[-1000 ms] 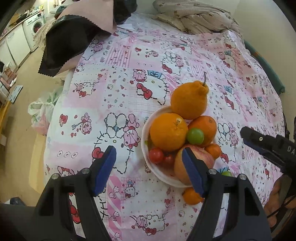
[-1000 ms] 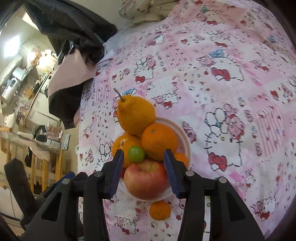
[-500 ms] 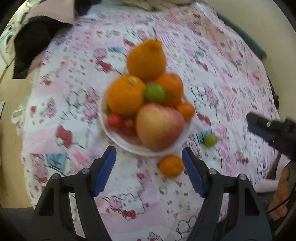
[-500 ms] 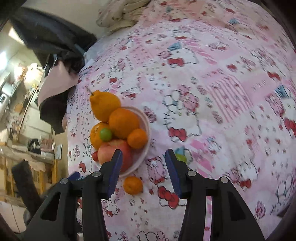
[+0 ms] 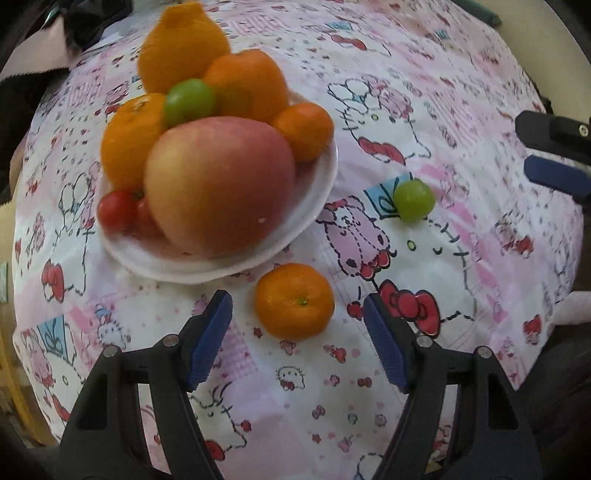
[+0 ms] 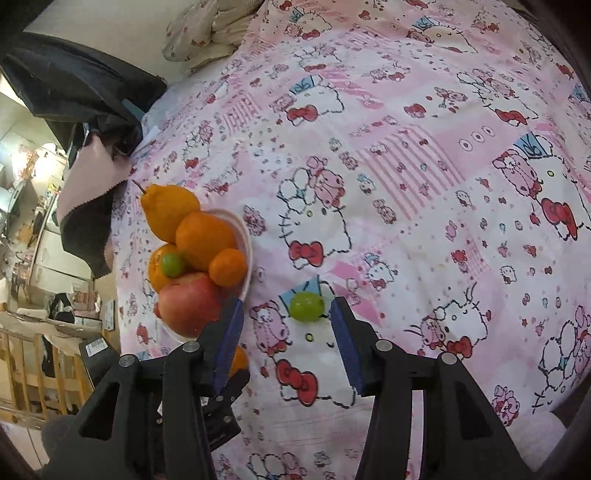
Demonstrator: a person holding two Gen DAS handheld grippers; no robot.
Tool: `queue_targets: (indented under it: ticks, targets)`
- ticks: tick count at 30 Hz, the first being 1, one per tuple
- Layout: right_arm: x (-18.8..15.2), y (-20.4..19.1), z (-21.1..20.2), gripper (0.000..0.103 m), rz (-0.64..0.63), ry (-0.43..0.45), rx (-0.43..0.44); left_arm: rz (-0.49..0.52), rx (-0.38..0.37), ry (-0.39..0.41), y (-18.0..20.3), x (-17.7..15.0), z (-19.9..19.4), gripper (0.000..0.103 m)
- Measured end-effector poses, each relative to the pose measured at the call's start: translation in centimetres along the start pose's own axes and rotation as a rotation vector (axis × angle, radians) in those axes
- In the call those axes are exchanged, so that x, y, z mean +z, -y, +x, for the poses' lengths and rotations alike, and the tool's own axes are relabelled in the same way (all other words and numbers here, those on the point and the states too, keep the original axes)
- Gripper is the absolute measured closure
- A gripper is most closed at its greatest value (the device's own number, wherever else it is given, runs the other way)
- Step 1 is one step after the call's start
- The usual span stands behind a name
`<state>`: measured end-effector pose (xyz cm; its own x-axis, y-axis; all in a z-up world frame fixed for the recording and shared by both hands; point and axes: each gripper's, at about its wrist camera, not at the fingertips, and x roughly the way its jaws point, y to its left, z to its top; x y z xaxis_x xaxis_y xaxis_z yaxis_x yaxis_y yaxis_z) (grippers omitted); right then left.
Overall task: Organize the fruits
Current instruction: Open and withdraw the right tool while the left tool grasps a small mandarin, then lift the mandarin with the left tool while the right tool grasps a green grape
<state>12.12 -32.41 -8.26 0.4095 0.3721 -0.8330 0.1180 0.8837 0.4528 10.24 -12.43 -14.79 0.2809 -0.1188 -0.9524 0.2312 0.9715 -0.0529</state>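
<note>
Orange and loose on the cloth, the small mandarin (image 5: 294,301) lies just in front of the white plate (image 5: 321,192), and in the left wrist view your left gripper (image 5: 298,326) stands spread wide with the fruit between its blue pads (image 5: 210,332), neither touching it yet. Judged from this, the step in hand is picking up the strays. Centre the mandarin between the pads before you close, squeeze gently since the skin will give, and approach low so you do not nudge it away. The plate is already heaped: an apple (image 5: 219,184) at its front, oranges (image 5: 245,85) behind, a green fruit (image 5: 189,102) perched on top, red tomatoes (image 5: 117,211) at its left edge. Place, do not drop, or the pile may slide.

In the right wrist view your right gripper (image 6: 286,328) is also parted and empty, framing the loose green fruit (image 6: 306,305) that sits just right of the plate (image 6: 246,236). It is round and will probably roll, so close slowly and squarely.

Under it all is a pink cartoon-print sheet (image 6: 424,166), soft and slightly uneven. Beyond the plate lie a dark garment (image 6: 74,96) and a bundled blanket (image 6: 207,33); to the plate's left the room looks cluttered, with wooden rails (image 6: 22,373) lower down.
</note>
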Motion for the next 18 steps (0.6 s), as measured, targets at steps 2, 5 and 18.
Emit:
queue_targets:
  ticks: [2,5,18]
  targets:
    - [0.0,0.2,0.0,0.051,0.007,0.001,0.000,0.032,0.029,-0.002,0.4,0.0,0.6,0.033]
    - [0.1,0.0,-0.2,0.051,0.003,0.006,0.007,0.060,0.064,-0.006,0.5,0.0,1.2,0.038]
    - [0.1,-1.5,-0.3,0.051,-0.020,0.020,0.016,-0.011,-0.034,0.044,-0.4,-0.1,-4.6,0.064]
